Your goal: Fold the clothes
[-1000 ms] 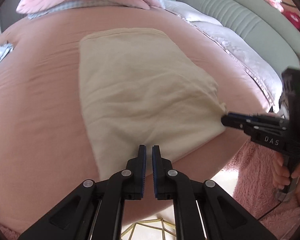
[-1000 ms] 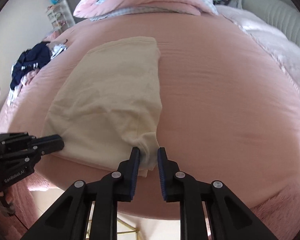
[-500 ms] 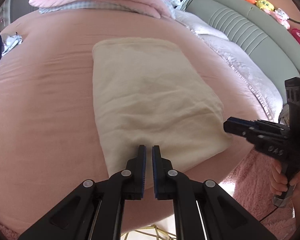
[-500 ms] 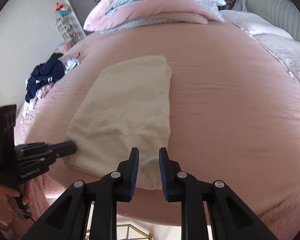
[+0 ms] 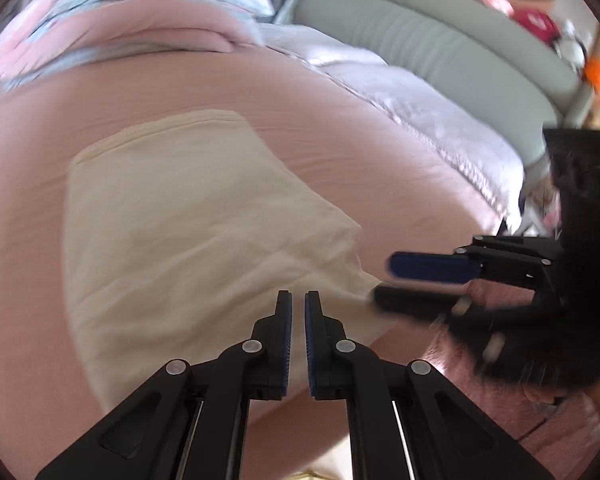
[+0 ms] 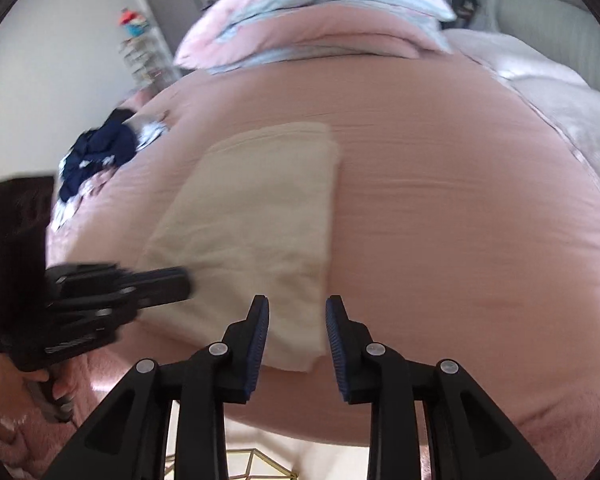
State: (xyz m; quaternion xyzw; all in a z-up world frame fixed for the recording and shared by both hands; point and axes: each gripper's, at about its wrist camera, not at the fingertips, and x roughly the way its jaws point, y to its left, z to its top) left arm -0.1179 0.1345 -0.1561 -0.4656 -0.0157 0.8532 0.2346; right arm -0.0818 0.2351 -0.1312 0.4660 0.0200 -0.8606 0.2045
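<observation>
The right claw [image 6: 297,322] has spread wide and released; the left claw [image 5: 298,312] stays nearly clenched over the soft, rectangular cream garment [image 5: 188,236].

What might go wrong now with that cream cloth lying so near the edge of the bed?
The folded cream cloth has a corner hanging at the pink bed's near edge, so a tug might slide it off. The right tool is open astride that corner; closing on one layer only might undo the fold.

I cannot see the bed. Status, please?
Left gripper shut, empty. Right gripper open, empty. Cream garment folded flat on pink bed. Nothing in the way.
</observation>
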